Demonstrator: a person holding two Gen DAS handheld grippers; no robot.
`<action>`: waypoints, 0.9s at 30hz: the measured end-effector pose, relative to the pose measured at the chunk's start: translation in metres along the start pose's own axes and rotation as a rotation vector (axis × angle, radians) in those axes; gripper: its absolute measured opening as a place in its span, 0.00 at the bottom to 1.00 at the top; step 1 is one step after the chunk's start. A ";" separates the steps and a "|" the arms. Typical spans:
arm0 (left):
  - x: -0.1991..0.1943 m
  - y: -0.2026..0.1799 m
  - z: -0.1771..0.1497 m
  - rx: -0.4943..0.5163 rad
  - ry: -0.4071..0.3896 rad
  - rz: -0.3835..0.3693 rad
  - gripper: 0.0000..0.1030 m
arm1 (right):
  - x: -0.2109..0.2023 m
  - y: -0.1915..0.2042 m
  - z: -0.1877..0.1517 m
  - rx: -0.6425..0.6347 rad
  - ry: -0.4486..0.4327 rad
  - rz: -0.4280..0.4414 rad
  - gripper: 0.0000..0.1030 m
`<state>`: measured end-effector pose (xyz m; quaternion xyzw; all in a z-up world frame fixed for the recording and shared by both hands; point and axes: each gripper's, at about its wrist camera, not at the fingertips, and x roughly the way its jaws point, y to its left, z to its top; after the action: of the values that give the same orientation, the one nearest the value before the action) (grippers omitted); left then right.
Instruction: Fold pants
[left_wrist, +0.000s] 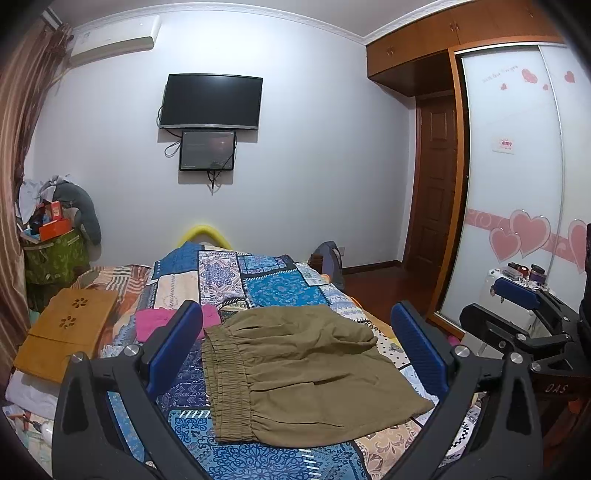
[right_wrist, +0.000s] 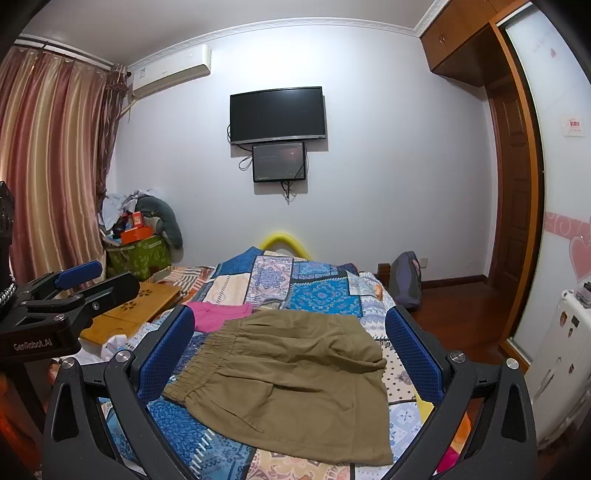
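Olive-green pants (left_wrist: 303, 373) lie folded flat on the patchwork bedspread (left_wrist: 266, 280), elastic waistband to the left. They also show in the right wrist view (right_wrist: 295, 373). My left gripper (left_wrist: 295, 332) is open and empty, held above the pants with its blue fingers either side. My right gripper (right_wrist: 291, 336) is open and empty, also above the pants. Each gripper shows at the edge of the other's view: the right one (left_wrist: 517, 306), the left one (right_wrist: 77, 284).
A pink garment (left_wrist: 162, 321) lies left of the pants. A wooden lap desk (left_wrist: 70, 325) sits on the bed's left side. A white appliance (right_wrist: 561, 354) and wardrobe (left_wrist: 517, 184) stand at right. A green box of clutter (left_wrist: 55, 254) is in the far left corner.
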<state>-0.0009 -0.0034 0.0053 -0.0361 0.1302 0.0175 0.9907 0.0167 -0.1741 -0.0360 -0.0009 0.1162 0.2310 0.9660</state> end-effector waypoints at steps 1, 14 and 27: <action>0.000 0.000 0.000 0.000 -0.001 0.002 1.00 | 0.000 0.000 0.000 0.000 0.001 0.000 1.00; 0.002 0.002 -0.005 -0.005 0.000 0.008 1.00 | 0.001 0.003 0.000 -0.001 -0.002 0.008 1.00; 0.003 0.007 -0.008 -0.022 -0.002 0.015 1.00 | 0.001 0.005 0.001 0.004 -0.007 0.017 1.00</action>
<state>0.0001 0.0030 -0.0040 -0.0460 0.1293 0.0262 0.9902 0.0154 -0.1686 -0.0345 0.0029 0.1133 0.2391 0.9644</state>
